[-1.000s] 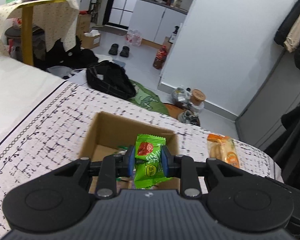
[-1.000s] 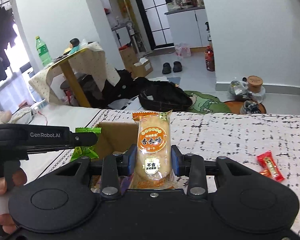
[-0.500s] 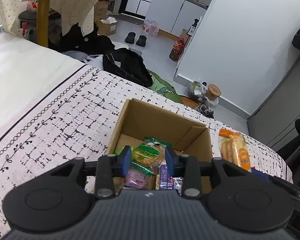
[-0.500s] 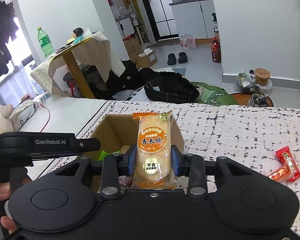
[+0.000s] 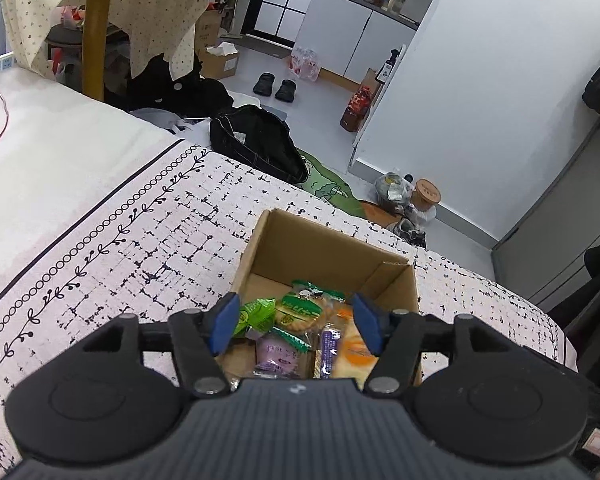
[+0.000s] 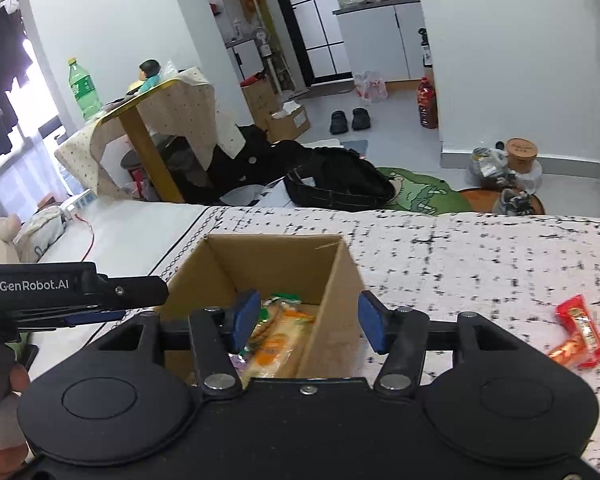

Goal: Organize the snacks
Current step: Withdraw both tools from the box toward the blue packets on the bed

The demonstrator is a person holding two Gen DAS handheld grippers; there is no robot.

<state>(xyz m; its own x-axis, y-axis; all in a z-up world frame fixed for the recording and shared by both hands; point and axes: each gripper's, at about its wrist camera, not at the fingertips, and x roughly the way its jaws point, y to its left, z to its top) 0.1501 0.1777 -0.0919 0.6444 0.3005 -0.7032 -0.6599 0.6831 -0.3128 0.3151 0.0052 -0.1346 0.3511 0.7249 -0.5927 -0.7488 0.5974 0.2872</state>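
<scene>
Both grippers, left (image 5: 294, 326) and right (image 6: 306, 326), opening empty over cardboard box (image 6: 342, 276); 2 red packets (image 6: 580, 334) far right risk being missed.

Daylight is streaming through a window (image 6: 4, 168) at the left while white walls (image 5: 480, 100) are framing a pale floor (image 6: 396, 140), a cloth-draped wooden table (image 6: 152, 128), white kitchen cabinets (image 5: 340, 40) and a black bag (image 5: 256, 144) lying beside a green rug (image 6: 424, 194).
</scene>
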